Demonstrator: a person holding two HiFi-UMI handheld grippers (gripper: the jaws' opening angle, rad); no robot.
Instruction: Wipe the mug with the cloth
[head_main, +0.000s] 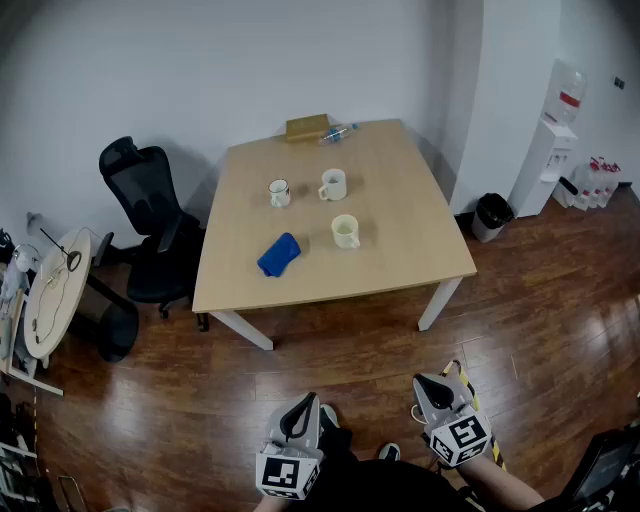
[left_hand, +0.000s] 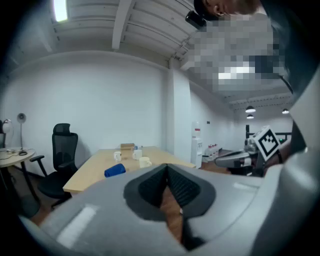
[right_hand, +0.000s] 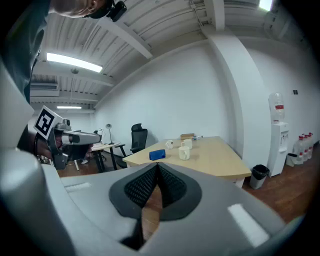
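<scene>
Task not started, approach step: the person stands back from the table (head_main: 400, 200) with both grippers low over the wood floor, well apart from everything. The left gripper (head_main: 302, 403) has its jaws closed together and holds nothing. The blue cloth (head_main: 279, 254) lies near the tabletop's front edge, left of middle. The cream mug (head_main: 345, 231) is just right of it, and a small white mug (head_main: 280, 193) and a taller white mug (head_main: 332, 184) stand behind, mid-tabletop. The right gripper (head_main: 427, 386) is also closed and empty. Target mug is unclear, probably the cream one. Next move calls for stepping to the front edge, opening one gripper and taking the cloth.
</scene>
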